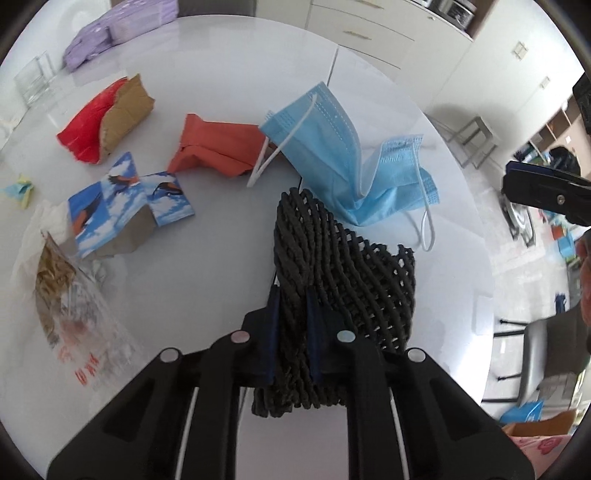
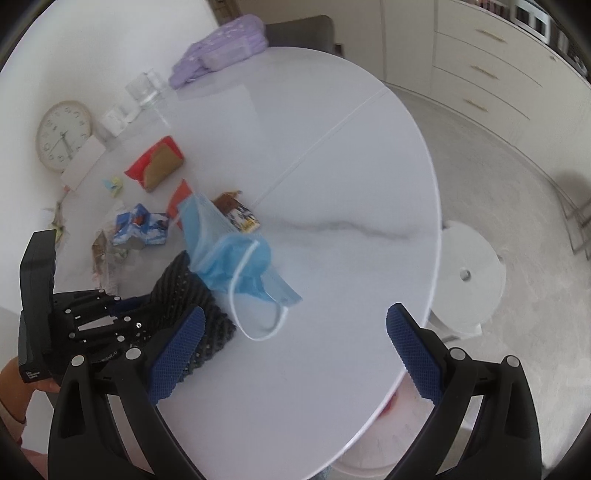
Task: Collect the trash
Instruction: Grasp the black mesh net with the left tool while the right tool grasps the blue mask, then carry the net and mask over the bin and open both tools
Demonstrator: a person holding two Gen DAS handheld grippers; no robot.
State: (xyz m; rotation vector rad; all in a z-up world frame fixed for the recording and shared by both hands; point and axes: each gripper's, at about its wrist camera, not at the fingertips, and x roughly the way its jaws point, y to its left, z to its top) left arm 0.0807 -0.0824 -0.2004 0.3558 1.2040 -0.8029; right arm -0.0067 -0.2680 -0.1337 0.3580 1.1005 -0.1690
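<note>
My left gripper (image 1: 291,306) is shut on a black foam net sleeve (image 1: 343,266) and holds it just above the white table (image 1: 207,280). The net shows in the right wrist view (image 2: 188,291) too, with the left gripper (image 2: 122,314) on it. A blue face mask (image 1: 343,155) lies just beyond the net, touching its far end; it also shows in the right wrist view (image 2: 236,254). My right gripper (image 2: 295,343) is open and empty above the table's near edge, right of the net and mask.
On the table's left lie an orange wrapper (image 1: 218,147), a red and brown carton (image 1: 107,122), a blue bird-print carton (image 1: 125,199), a clear plastic bag (image 1: 74,291) and a purple pack (image 1: 118,29). A wall clock (image 2: 62,136) leans at the back. A white stool (image 2: 469,277) stands beside the table.
</note>
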